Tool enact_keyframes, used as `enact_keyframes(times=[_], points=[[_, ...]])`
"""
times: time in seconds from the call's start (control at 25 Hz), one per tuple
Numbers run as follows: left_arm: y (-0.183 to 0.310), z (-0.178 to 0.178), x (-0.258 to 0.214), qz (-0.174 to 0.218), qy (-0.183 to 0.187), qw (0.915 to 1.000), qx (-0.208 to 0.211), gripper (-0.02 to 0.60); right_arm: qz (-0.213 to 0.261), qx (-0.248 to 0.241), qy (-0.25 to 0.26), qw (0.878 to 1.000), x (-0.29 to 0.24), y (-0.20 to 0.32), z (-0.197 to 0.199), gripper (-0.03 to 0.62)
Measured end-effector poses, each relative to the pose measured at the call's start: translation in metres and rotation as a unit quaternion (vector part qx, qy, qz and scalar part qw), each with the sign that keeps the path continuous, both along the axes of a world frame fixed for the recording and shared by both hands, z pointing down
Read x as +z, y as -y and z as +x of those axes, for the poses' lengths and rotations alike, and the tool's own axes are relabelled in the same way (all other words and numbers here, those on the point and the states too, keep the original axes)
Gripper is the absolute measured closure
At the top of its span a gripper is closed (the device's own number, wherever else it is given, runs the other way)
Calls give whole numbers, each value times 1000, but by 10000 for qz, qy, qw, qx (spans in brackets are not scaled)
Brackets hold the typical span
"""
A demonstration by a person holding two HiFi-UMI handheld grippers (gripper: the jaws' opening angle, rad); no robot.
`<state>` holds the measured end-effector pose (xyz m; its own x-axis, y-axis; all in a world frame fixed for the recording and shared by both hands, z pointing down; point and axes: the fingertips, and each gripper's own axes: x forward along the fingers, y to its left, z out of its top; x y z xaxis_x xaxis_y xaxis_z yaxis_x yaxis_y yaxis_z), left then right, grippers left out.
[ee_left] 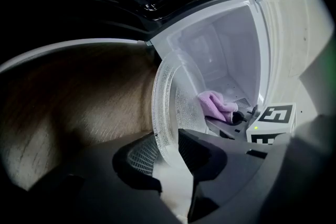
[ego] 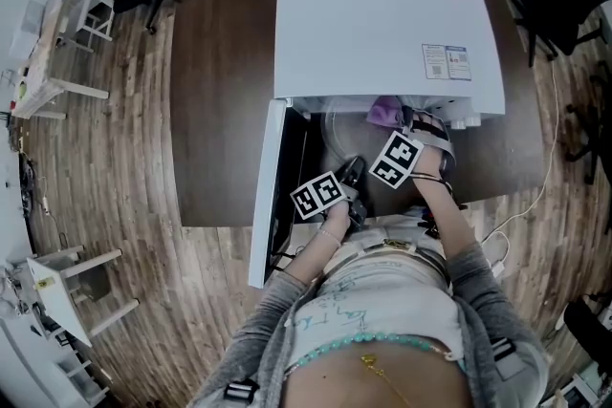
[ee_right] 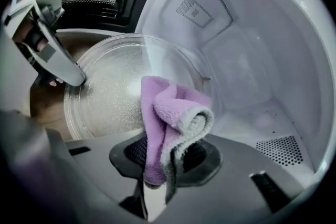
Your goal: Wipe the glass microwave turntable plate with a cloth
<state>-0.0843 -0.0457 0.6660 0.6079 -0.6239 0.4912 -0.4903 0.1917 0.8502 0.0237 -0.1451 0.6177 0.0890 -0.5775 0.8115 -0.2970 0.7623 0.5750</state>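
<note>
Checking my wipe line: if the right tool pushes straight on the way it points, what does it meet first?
Likely the glass plate: the purple cloth clamped in the right tool sits right at its face. Depth is unclear.

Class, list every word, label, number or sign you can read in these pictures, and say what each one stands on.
No text here can be read.
Sticker on top of the white microwave: blue-and-white printed label, too small to read.
Marker cubes on the left hand-held gripper and right hand-held gripper: black-and-white square patterns, no words.
Shirt print: scribbled lines, illegible.
</note>
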Motion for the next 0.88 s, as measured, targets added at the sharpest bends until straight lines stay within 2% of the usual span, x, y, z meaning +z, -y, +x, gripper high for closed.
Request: enact_keyframes(times=[0.56,0.88], points=[[0,-1,1,-18,4,10000,7,459,-239,249,56,9994,10,-37,20,487],[-1,-1,2,-40,-6,10000,29,459,-374,213,13,9991,18,-62,23,485]])
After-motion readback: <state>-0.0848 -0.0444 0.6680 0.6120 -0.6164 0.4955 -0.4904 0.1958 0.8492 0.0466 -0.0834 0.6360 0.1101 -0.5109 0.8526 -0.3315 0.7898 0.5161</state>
